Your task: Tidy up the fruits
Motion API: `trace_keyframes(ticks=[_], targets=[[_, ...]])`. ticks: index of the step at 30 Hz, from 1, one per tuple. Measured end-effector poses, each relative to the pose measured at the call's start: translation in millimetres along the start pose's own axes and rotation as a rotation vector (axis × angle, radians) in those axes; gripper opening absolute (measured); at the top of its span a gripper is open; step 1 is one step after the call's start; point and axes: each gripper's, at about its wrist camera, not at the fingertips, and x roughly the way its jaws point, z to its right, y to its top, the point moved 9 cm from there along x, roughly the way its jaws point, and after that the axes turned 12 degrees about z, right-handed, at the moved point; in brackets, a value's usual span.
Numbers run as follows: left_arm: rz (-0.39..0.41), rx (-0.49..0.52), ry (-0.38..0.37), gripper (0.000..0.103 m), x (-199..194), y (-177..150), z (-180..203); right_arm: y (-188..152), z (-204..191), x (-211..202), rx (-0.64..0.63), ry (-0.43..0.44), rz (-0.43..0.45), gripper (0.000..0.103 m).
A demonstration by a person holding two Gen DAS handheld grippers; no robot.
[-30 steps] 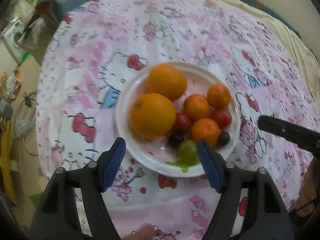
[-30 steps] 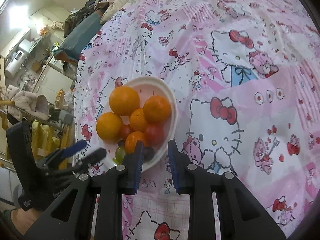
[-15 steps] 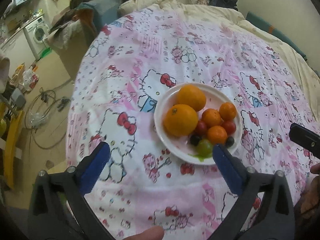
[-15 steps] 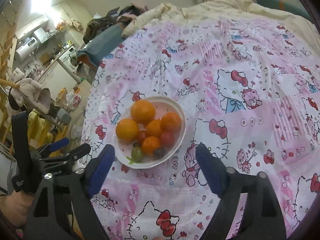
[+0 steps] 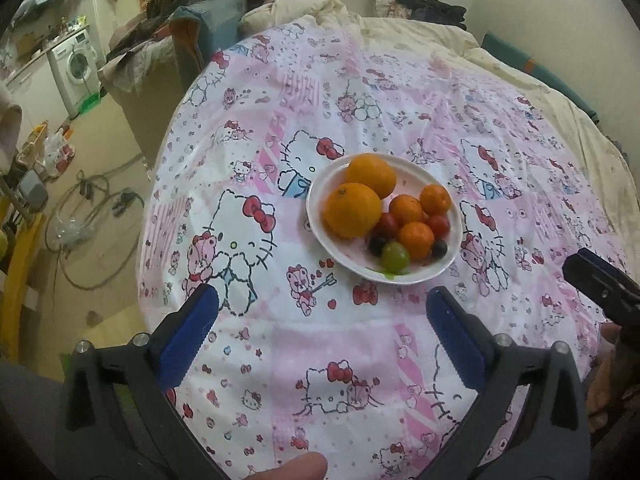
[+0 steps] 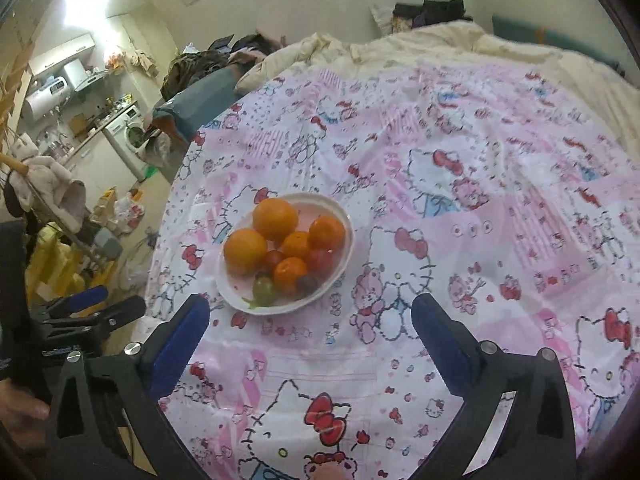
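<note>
Ahead of both wide-spread, empty claws, left claw [image 5: 322,332] and right claw [image 6: 310,332]: fruit plate [image 5: 320,222].

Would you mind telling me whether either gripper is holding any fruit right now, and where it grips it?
Nothing is held: left gripper and right gripper are open above the cloth; all fruit sits on the plate.

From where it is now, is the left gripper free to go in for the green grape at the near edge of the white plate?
Probably yes. The left gripper is open and empty, and the green grape sits exposed at the white plate's near rim, with only bare patterned cloth between. A small orange crowds it closely.
</note>
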Motion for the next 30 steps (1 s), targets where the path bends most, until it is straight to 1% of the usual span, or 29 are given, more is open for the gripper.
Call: trace_keyframes(ticks=[4, 6, 8, 13, 19, 26, 30], targets=[[0.065, 0.022, 0.014, 0.102, -7.4, 4.1, 1.0, -5.9, 3.7, 1.9, 0.018, -0.026, 0.033, 0.103], [0.114, 0.033, 0.022, 0.102, -9.1, 7.8, 0.1, -8.0, 2.0, 7.9, -0.027, -0.052, 0.037, 0.103], [0.140, 0.043, 0.044, 0.102, -7.1, 10.6, -2.4, -7.6, -0.1, 11.9, -0.054, -0.073, 0.049, 0.103], [0.128, 0.028, 0.055, 0.102, 0.3, 9.0, -8.2, -4.8, -2.8, 13.8, -0.078, -0.099, 0.074, 0.103], [0.141, 0.019, 0.039, 0.102, -3.0, 11.7, -6.2, -2.3, -4.3, 12.4, -0.095, -0.112, 0.098, 0.103], [0.154, 0.036, 0.025, 0.102, -6.0, 12.8, 2.4, -2.7, -2.8, 15.8, -0.087, -0.118, 0.090, 0.103], [0.146, 0.035, 0.014, 0.102, -6.0, 11.3, 5.0, -1.9, -2.8, 15.7, -0.091, -0.120, 0.094, 0.103]])
